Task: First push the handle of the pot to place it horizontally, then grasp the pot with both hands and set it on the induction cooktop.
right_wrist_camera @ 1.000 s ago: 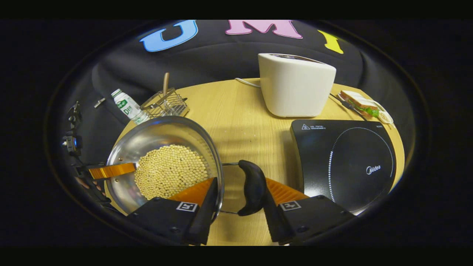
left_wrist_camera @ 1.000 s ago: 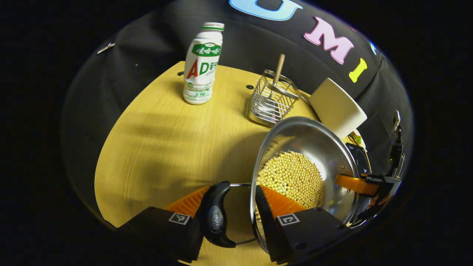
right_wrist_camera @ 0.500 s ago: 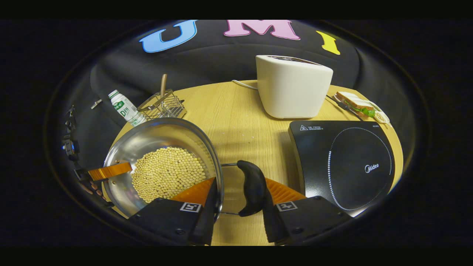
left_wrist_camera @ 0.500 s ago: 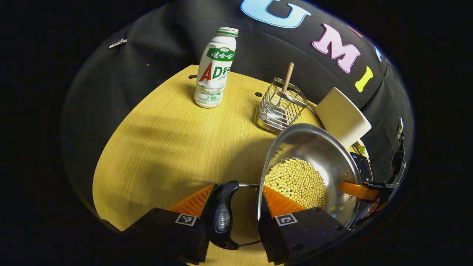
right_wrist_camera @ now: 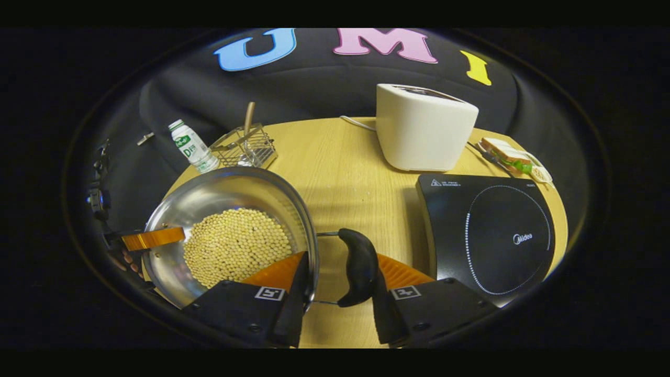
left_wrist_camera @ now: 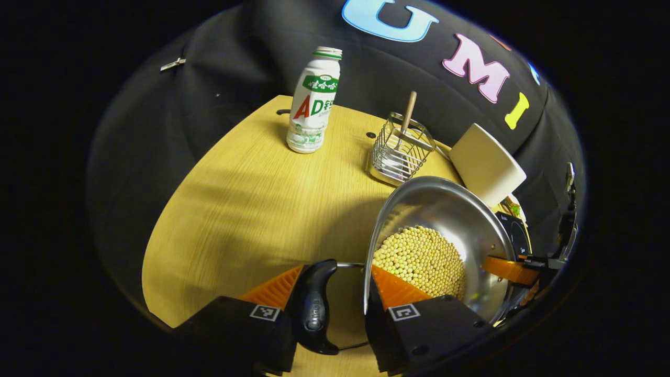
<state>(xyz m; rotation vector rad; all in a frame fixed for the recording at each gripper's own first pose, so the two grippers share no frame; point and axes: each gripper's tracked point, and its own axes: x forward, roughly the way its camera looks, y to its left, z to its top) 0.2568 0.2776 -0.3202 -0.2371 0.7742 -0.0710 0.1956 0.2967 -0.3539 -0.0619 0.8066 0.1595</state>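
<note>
- Your left gripper (left_wrist_camera: 335,293) has its two fingers set around one side handle (left_wrist_camera: 314,309) of the pot (left_wrist_camera: 445,209); one finger lies outside the black grip, the other reaches inside the pot wall; whether both press on anything, you cannot tell.
- Your right gripper (right_wrist_camera: 337,285) sits the same way at the opposite handle (right_wrist_camera: 358,267); one finger inside the rim beside the beans (right_wrist_camera: 235,243), one just beyond the black grip; firm clamping cannot be told here either.
- In the left gripper view your other gripper's finger (left_wrist_camera: 505,268) shows across the pot at the far rim.
- The pot is over the wooden table (right_wrist_camera: 345,173), filled low with pale beans; whether it touches the wood you cannot tell.
- The induction cooktop (right_wrist_camera: 487,235) lies apart from the pot, to the right in the right gripper view, bare on top.
- Behind stand a white toaster (right_wrist_camera: 424,131), a wire basket (left_wrist_camera: 400,152) with a wooden-handled tool, a white bottle (left_wrist_camera: 313,102), and a sandwich (right_wrist_camera: 510,157) at the table's far edge.
</note>
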